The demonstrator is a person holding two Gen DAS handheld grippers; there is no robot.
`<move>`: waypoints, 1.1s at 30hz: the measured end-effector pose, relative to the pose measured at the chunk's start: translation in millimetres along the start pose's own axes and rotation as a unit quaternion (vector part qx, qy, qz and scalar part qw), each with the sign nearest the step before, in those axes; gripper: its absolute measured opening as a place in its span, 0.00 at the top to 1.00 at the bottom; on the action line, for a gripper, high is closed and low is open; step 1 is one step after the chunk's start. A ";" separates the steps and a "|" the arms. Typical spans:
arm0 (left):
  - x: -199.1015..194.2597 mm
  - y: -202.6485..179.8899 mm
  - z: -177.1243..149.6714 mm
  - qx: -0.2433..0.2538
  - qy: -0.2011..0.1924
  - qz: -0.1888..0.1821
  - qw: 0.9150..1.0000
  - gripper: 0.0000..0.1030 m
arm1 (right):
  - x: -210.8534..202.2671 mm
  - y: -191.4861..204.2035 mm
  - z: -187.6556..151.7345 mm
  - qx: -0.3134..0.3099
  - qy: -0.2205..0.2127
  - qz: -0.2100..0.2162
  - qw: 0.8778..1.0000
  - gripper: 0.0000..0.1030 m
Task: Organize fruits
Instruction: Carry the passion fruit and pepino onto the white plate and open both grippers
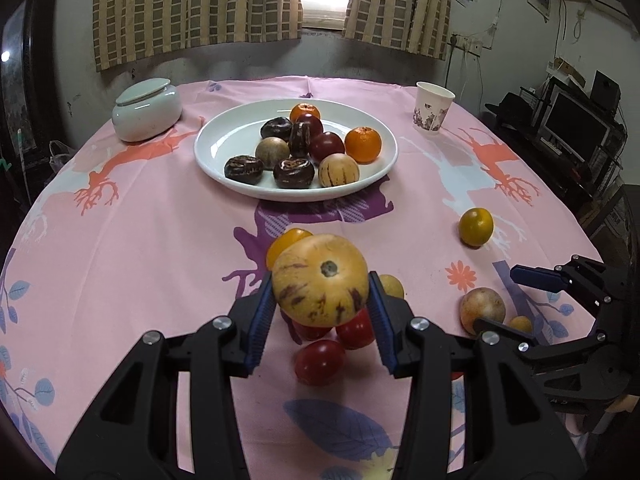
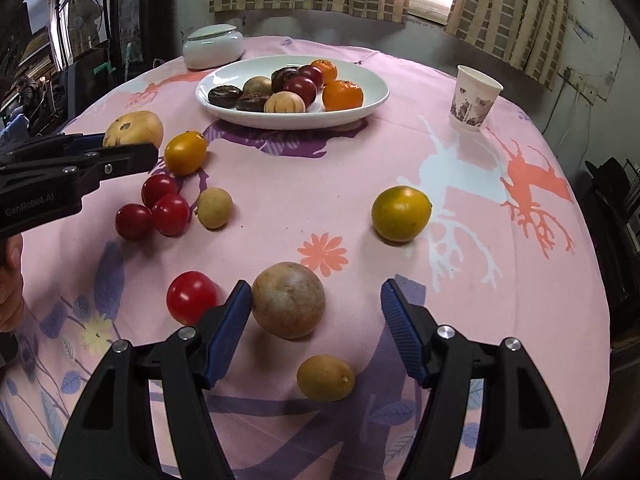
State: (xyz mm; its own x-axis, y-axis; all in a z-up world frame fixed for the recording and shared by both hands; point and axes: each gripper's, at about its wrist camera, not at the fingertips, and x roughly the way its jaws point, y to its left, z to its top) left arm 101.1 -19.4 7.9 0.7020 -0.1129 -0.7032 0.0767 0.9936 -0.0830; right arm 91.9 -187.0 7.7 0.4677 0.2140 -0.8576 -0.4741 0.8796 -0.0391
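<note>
On our left, the left gripper [image 1: 321,292] is clamped on the yellow, purple-streaked round melon fruit [image 1: 320,279], lifted above the pink printed tablecloth [image 1: 160,240]; the wide white ceramic plate [image 1: 212,156] of fruit lies straight ahead of it, well apart. Moving right, the right gripper [image 2: 316,306] gapes wide, with the tan round fruit [image 2: 289,300] just inside its left finger. We judge the left nearer the plate.

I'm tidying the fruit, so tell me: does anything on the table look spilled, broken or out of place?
Nothing is spilled or broken. The paper cup stands upright and the lidded jar is closed. The only untidy part is loose fruit on the tablecloth, such as the round brown fruit, instead of on the white plate.
</note>
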 end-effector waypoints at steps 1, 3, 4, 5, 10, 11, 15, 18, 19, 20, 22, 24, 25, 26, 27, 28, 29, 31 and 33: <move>1.1 -0.5 -0.2 0.001 0.002 -0.001 1.000 0.56 | 2.2 3.0 -0.3 -0.003 0.004 0.000 1.000 0.36; 2.3 -0.5 -1.0 0.001 0.006 -0.003 1.000 0.56 | 8.4 9.1 -0.5 -0.007 0.013 0.001 1.000 0.42; 2.4 -0.2 -1.4 0.000 0.006 -0.005 1.000 0.56 | 10.9 11.2 -0.3 -0.004 0.016 0.003 1.000 0.44; 2.1 -0.2 -1.7 -0.001 0.005 -0.007 1.000 0.56 | 13.4 13.3 -0.2 -0.004 0.020 0.004 1.000 0.53; 2.2 0.5 -2.5 -0.002 0.002 -0.008 1.000 0.56 | 11.6 14.3 2.8 0.010 0.014 -0.004 1.000 0.63; 2.6 1.3 -2.4 -0.004 0.003 -0.008 1.000 0.56 | 9.3 12.1 3.7 0.018 0.008 -0.002 1.000 0.63; 2.3 2.8 -0.9 -0.010 0.003 -0.006 1.000 0.56 | -2.0 -2.4 7.5 0.053 -0.022 0.006 0.998 0.63; -4.1 3.4 3.0 -0.018 0.002 -0.009 1.000 0.56 | -8.1 -6.0 9.5 0.061 -0.039 0.009 0.997 0.63; -7.1 3.4 4.8 -0.019 0.001 -0.013 1.000 0.56 | -10.8 -6.5 10.0 0.065 -0.045 0.014 0.997 0.63; -10.9 2.6 6.9 -0.016 -0.001 -0.015 1.000 0.56 | -14.1 -7.9 10.9 0.071 -0.052 0.019 0.996 0.63; -17.0 1.0 11.5 -0.002 -0.004 -0.010 1.000 0.56 | -20.9 -10.7 14.4 0.083 -0.066 0.022 0.994 0.63; -19.7 1.6 19.5 0.013 -0.004 -0.004 1.000 0.56 | -30.3 -15.2 20.1 0.105 -0.079 0.038 0.991 0.63; -19.5 3.4 24.7 0.018 -0.003 0.000 1.000 0.56 | -33.9 -16.8 24.5 0.111 -0.085 0.043 0.989 0.63; -19.3 5.7 30.5 0.021 -0.002 0.001 1.000 0.56 | -37.3 -18.6 30.7 0.114 -0.091 0.045 0.988 0.63; -17.8 8.1 36.6 0.023 0.000 0.000 1.000 0.56 | -39.6 -20.8 38.8 0.114 -0.096 0.044 0.988 0.63; -15.8 10.7 43.3 0.024 0.001 -0.001 1.000 0.56 | -40.2 -23.4 46.5 0.115 -0.098 0.044 0.988 0.63; -12.9 13.0 50.9 0.026 0.001 -0.003 1.000 0.56 | -39.2 -27.8 57.7 0.119 -0.099 0.047 0.987 0.62; -4.2 17.1 66.3 0.030 0.000 -0.005 1.000 0.56 | -31.7 -35.9 80.0 0.127 -0.095 0.057 0.986 0.62; 7.4 24.0 81.1 0.017 0.007 -0.008 1.000 0.56 | -16.7 -39.3 104.2 0.131 -0.084 0.058 0.986 0.62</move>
State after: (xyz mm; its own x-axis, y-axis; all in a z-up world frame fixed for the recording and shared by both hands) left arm 165.6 4.0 58.0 0.6910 -0.1294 -0.7112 0.1124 0.9911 -0.0711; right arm 180.4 -180.8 77.0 0.5500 0.3670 -0.7502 -0.3331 0.9201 0.2059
